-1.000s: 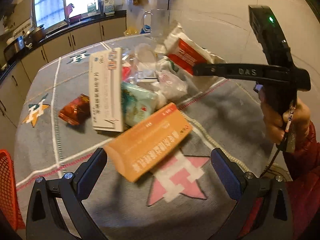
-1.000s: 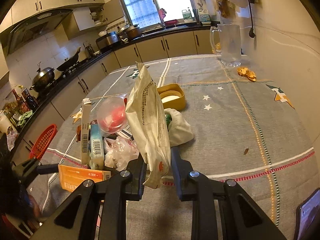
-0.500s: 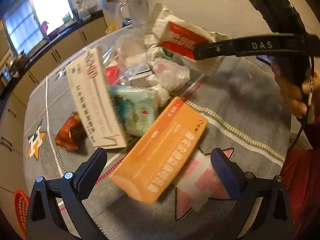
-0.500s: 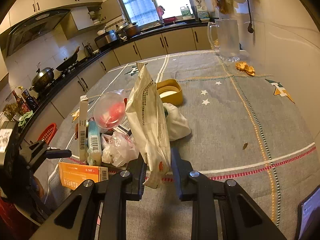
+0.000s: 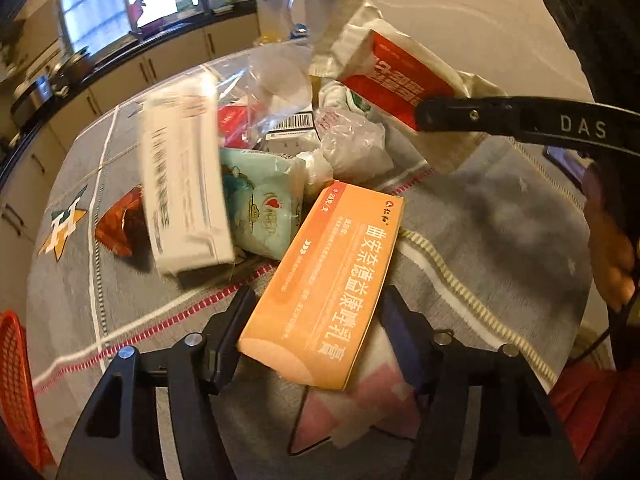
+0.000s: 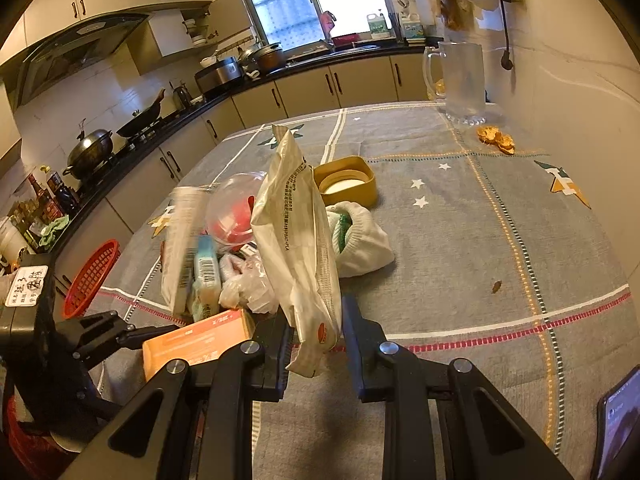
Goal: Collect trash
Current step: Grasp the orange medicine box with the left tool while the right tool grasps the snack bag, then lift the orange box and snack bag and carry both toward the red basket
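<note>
I kept the right gripper clamped on the cream bag at centre frame as a receptacle, while my left gripper, jaws just closing, hugged the orange box at lower centre without clearly pinching it yet

Glass pitcher stands at the far edge of the grey-clothed worktop, a black wok sits on the stove, a phone lies lower right.
</note>
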`<state>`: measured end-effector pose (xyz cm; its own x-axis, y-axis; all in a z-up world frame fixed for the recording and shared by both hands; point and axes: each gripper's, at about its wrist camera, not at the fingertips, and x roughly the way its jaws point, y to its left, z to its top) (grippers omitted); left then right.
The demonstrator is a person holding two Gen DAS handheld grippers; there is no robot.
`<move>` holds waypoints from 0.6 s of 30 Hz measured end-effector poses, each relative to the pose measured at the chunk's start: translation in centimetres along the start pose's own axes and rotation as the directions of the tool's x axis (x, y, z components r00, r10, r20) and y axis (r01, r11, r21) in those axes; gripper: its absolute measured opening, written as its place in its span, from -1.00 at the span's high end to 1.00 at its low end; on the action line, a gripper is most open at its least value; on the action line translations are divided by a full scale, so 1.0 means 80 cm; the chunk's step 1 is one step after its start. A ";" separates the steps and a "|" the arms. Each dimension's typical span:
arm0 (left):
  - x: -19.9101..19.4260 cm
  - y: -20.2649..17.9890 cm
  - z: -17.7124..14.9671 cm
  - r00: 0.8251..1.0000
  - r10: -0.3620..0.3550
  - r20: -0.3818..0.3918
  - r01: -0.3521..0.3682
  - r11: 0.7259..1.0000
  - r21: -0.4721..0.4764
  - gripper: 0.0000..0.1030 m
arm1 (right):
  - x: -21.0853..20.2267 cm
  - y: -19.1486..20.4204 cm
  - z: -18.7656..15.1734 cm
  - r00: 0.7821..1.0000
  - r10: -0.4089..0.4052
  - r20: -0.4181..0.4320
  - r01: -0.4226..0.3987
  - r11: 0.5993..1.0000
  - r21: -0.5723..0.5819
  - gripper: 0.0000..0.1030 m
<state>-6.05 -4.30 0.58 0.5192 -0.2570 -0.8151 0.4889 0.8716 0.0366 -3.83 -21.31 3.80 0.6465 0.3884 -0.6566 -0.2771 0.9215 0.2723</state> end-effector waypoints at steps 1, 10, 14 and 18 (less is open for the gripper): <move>-0.003 -0.002 -0.003 1.000 0.004 0.017 -0.003 1.000 -0.012 -0.12 | -0.001 0.000 0.000 1.000 0.000 0.001 0.000 1.000 -0.003 0.51; -0.050 -0.003 -0.027 0.993 -0.009 0.121 0.022 0.994 -0.104 0.13 | -0.019 0.013 0.001 1.000 0.004 0.031 -0.004 1.000 -0.018 0.51; -0.049 0.004 -0.026 0.995 -0.026 0.092 0.036 0.993 -0.110 0.12 | -0.021 0.020 0.001 0.999 0.009 0.031 -0.008 1.000 -0.029 0.51; -0.030 0.011 -0.027 0.999 -0.016 0.045 0.021 0.993 -0.118 0.12 | -0.019 0.025 -0.001 1.000 0.008 0.023 -0.008 0.999 -0.031 0.51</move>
<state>-8.40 -1.98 1.34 0.5424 -0.2897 -0.7886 0.4135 0.9092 -0.0496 -5.40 -20.09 5.28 0.6606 0.3961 -0.6378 -0.3037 0.9179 0.2555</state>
